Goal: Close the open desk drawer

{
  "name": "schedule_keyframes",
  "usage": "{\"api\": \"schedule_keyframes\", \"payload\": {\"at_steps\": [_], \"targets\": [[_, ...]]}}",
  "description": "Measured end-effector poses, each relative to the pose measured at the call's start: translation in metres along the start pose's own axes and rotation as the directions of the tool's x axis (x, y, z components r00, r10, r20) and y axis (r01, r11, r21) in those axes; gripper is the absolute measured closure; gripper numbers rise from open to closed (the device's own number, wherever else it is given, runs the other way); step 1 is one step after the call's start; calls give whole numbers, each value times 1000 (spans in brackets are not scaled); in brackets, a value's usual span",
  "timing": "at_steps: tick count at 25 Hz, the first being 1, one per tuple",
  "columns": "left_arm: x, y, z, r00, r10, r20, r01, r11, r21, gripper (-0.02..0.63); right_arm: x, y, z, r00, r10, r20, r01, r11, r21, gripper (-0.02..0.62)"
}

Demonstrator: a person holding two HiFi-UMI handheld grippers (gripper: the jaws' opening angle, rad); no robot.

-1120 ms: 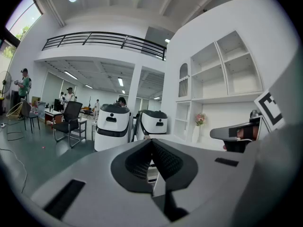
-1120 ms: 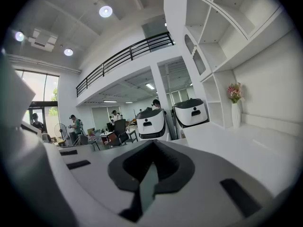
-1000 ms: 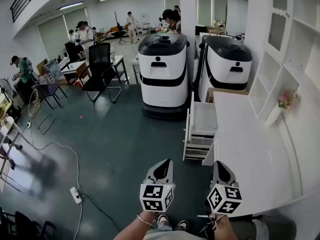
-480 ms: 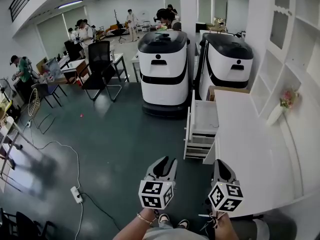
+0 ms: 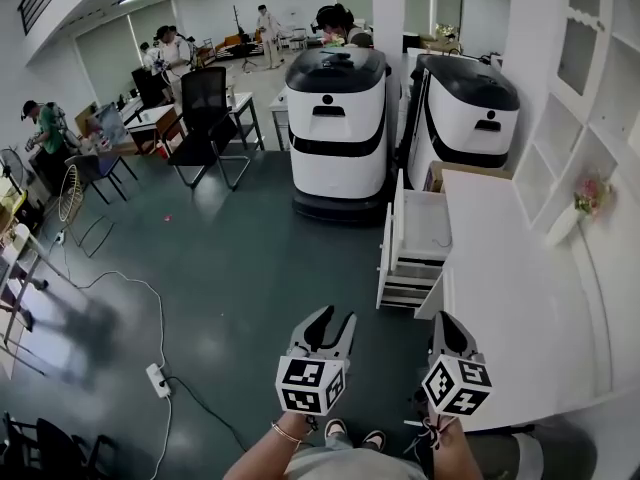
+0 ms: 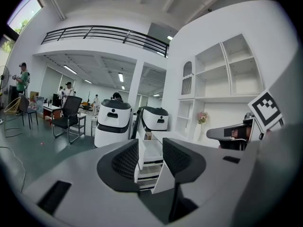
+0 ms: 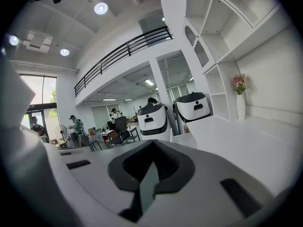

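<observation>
Found the open drawer [image 5: 425, 223] pulled out of the white table [image 5: 500, 268] into the room, well ahead of both tongs and untouched. Judged its travel to run crosswise in the head view, with the front panel to the left and the table body to the right. Reckoned that a shove home would have to go rightward against that front.

Held the left tongs [image 5: 335, 318] out over the floor [image 5: 250, 268], on the side the front faced. Held the right tongs [image 5: 447, 320] just by the table's near corner, closer to the table but behind the line of the front. Reckoned the left the better placed for the push.

Had just been opening the left tongs: jaws apart, nothing between them, only the distant drawer framed in the gap in the left gripper view. Saw the right tongs shut, pads together, empty.

Noted smooth, flat white panels on drawer and table, the drawer a shallow box with a bare bottom. Made out what looked like lower drawers beneath, also standing out a little. Noted dark ribbed pads inside pale grey jaws, and a glossy grey-green sheen on the floor.
</observation>
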State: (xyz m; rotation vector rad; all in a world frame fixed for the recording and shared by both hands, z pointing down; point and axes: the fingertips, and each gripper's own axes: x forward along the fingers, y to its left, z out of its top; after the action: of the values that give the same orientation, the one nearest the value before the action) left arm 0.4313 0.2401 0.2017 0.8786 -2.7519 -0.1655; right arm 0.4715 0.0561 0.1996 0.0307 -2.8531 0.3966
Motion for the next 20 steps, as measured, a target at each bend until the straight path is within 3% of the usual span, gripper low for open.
{"api": "schedule_keyframes", "payload": {"at_steps": [11,20], "targets": [[-4,73,-3,999,40,-18,-39,999,12,453,27,9,-14,998,-67,-20,68,997,33,589],[56,109,-3,999,35,-36,-35,999,10,454,97,4,-11,997,-72,-34,73,997,36,589]]}}
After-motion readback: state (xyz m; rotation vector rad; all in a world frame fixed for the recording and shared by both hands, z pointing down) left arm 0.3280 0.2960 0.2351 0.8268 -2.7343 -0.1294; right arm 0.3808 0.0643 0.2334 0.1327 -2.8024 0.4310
